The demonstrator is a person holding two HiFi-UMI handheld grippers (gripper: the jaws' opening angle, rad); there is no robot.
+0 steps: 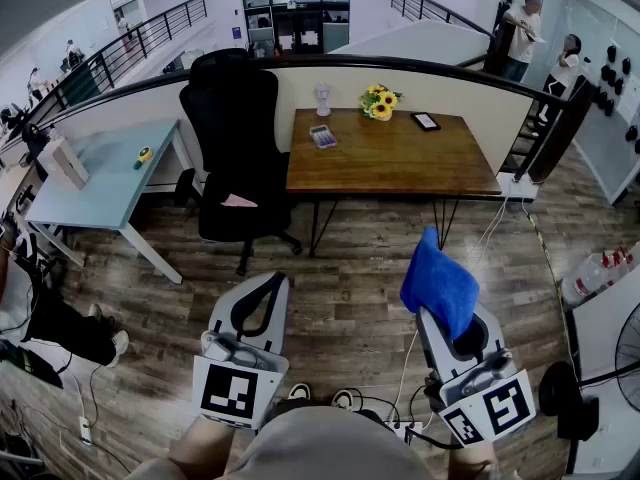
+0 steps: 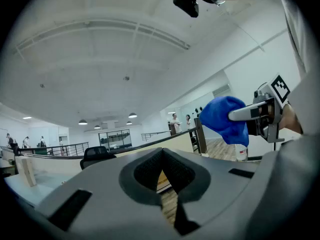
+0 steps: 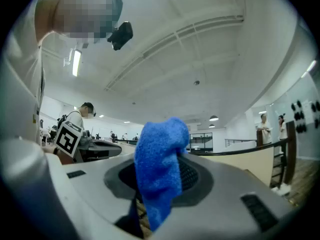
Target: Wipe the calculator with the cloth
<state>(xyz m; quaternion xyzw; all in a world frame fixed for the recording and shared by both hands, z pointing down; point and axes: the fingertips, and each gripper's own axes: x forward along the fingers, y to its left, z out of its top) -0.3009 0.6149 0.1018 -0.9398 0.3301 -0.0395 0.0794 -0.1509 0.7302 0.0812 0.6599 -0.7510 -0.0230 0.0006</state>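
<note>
Blue fleecy cloth [image 1: 438,280], a single piece, is pinched between the clenched jaws of the right gripper [image 1: 455,326] and drapes over them. One grey calculator [image 1: 322,136] lies on the brown wooden table [image 1: 400,163] near its back left corner, well apart from both grippers. The left gripper [image 1: 277,280] has its jaws pressed together on nothing. One black office chair [image 1: 235,143] stands beside the table.
</note>
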